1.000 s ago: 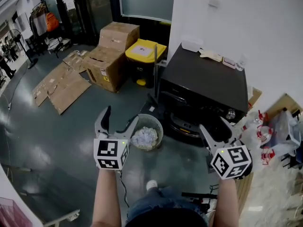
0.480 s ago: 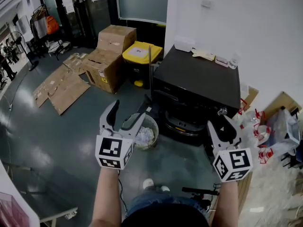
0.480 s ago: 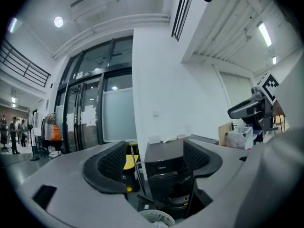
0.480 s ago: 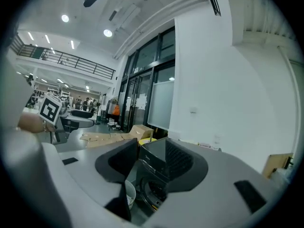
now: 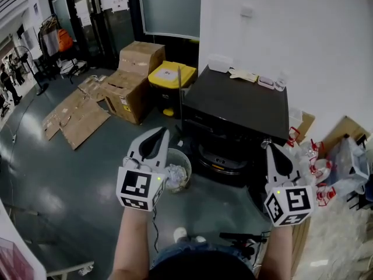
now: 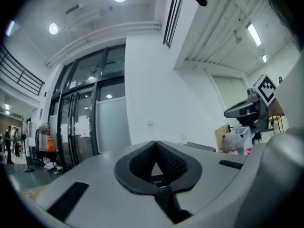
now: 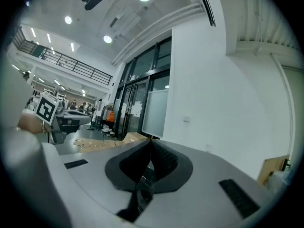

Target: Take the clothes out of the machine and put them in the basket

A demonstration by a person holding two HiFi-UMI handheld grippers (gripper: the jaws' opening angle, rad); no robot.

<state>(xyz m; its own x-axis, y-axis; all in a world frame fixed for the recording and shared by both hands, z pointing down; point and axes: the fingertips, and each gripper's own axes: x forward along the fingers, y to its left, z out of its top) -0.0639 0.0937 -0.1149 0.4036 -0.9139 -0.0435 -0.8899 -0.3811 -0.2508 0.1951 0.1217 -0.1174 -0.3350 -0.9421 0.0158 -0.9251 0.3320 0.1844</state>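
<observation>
Both tongs I'm running are pinched together, empty. From the head view, left gripper hangs just beside the mesh basket, which holds white clothes. Right gripper hangs before the black machine.

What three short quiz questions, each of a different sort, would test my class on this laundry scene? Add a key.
1. True or false: the left gripper and the right gripper are both shut and empty.
2. What lies in the basket? A. white cloth B. cardboard C. nothing
3. Fill in: the bin beside the machine has a ___ lid.
Key: 1 true; 2 A; 3 yellow.
</observation>
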